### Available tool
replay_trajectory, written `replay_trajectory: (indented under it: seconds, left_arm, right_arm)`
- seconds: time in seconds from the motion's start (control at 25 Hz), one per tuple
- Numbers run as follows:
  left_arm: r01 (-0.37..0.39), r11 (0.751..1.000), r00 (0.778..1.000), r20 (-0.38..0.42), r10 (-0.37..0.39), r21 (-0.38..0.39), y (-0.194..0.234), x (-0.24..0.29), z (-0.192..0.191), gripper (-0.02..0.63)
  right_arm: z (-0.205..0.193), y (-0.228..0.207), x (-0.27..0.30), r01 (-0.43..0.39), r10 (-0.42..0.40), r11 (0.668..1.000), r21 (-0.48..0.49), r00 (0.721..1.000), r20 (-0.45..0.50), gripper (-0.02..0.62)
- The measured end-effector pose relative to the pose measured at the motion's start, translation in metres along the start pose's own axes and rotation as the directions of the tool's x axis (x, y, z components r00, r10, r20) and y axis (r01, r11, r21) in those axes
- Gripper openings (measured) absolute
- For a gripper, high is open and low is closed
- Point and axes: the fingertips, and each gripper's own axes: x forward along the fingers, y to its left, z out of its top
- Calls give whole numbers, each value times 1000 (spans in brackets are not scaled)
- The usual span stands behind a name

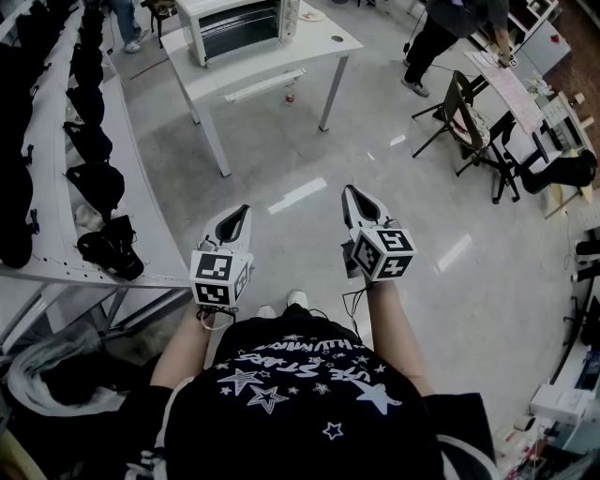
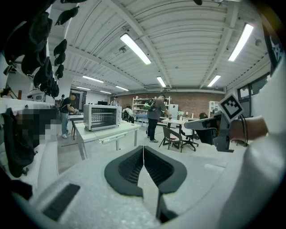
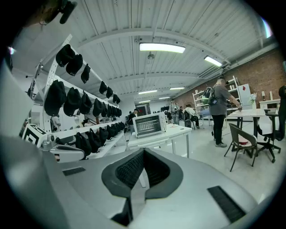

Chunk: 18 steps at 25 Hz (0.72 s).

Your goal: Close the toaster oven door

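Note:
The white toaster oven [image 1: 239,28] stands on a white table [image 1: 281,67] at the far end of the floor, well out of reach. Its glass door looks upright against its front. The oven also shows in the left gripper view [image 2: 102,116] and the right gripper view [image 3: 149,125], small and distant. My left gripper [image 1: 241,214] and right gripper [image 1: 353,194] are held side by side in front of my body, pointing towards the table. Both are shut with nothing between the jaws. The left jaws [image 2: 143,147] and the right jaws [image 3: 144,151] meet along a closed seam.
White shelves [image 1: 131,169] with black caps and bags run along the left. A small bottle [image 1: 290,94] stands under the table. Folding chairs [image 1: 478,122] and a person [image 1: 450,28] are at the far right. Bare grey floor [image 1: 300,159] lies between me and the table.

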Motion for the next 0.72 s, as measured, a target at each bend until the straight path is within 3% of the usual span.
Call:
replay_trajectory:
  seconds: [0.48, 0.72]
  left_arm:
    - [-3, 1000, 999, -41, 3, 5, -16, 10, -12, 21]
    - [-61, 998, 998, -30, 61, 13, -18, 16, -1, 21]
  right_arm:
    - [-6, -18, 1, -18, 19, 1000, 15, 1000, -8, 3]
    - [0, -34, 1, -48, 47, 998, 34, 999, 12, 3]
